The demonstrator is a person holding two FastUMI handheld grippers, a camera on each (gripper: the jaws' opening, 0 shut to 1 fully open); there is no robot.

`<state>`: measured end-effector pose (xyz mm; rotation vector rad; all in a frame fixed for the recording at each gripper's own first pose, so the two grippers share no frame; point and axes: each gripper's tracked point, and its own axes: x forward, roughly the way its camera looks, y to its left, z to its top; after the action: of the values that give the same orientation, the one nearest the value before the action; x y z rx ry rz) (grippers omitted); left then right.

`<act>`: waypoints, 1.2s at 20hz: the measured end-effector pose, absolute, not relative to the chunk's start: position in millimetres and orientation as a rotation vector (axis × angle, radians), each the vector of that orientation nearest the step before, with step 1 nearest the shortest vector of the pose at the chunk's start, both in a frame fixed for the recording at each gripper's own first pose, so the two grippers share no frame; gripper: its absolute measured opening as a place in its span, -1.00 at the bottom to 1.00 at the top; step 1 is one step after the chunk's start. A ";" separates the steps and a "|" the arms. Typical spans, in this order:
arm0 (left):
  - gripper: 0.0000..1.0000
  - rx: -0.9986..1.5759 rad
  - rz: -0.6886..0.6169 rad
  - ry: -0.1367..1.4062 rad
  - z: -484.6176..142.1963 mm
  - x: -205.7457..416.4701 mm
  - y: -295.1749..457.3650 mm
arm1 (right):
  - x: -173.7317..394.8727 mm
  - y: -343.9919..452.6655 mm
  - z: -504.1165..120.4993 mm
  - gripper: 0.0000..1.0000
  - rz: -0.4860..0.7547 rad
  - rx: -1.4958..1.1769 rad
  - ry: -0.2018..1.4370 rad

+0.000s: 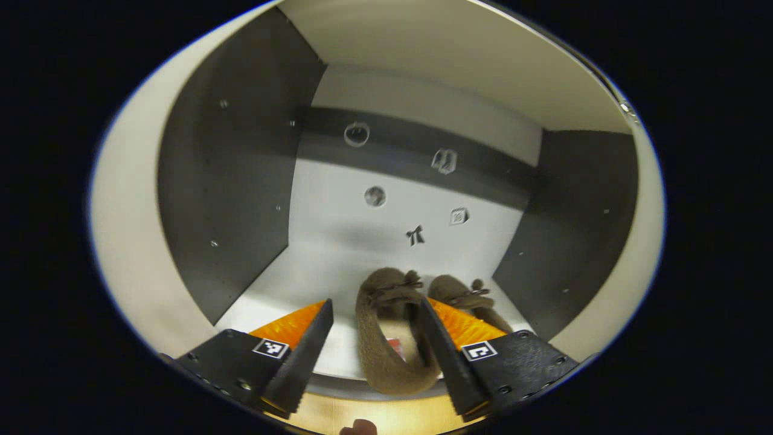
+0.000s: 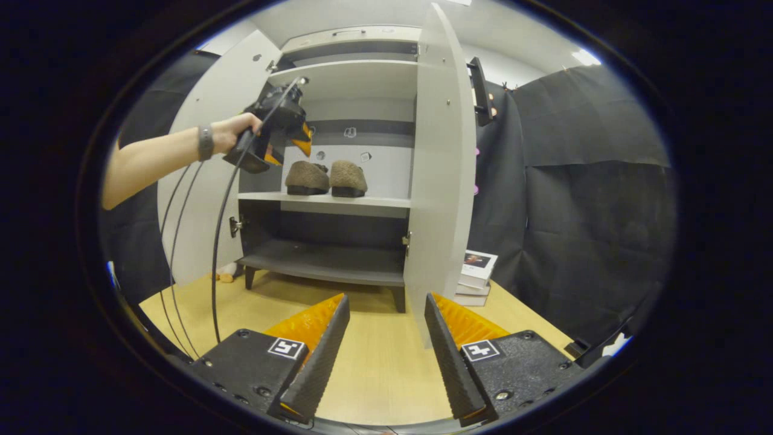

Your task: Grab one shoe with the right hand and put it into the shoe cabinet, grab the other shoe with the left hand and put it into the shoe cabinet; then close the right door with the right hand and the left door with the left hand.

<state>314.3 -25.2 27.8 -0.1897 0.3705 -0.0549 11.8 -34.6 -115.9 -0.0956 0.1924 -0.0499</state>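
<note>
Right gripper view, shoes shelved, toes hidden

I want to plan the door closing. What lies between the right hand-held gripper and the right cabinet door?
In the right gripper view, only bare wooden floor lies between the open right hand-held gripper and the right door.

Both shoes are fuzzy brown with dark soles; the shoe cabinet has white shelves and doors, dark grey side walls, and a white back crossed by a dark grey band and dotted with small drawn motifs. The floor is pale wood; the booth cloth is black.
</note>
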 end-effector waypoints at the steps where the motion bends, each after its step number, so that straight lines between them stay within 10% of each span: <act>1: 0.89 -0.184 -0.077 0.320 39.3 298.9 -25.4 | 13.8 -32.9 -114.5 0.61 -0.043 -0.094 0.189; 3: 0.65 -0.166 -0.113 0.238 55.5 261.7 -27.2 | 16.4 -29.0 -109.4 0.61 -0.026 -0.083 0.179; 8: 0.89 -0.053 -0.107 0.063 64.6 153.1 -18.1 | 21.4 -22.8 -93.8 0.61 0.002 -0.047 0.148; 24: 0.89 -0.058 0.004 0.164 -45.9 -9.1 -13.2 | 0.7 -26.4 -61.0 0.63 0.020 0.049 0.114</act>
<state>-9.1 -13.2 -45.9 -0.0580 0.1636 0.0038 0.7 -26.4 -61.0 0.0487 0.1143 0.0204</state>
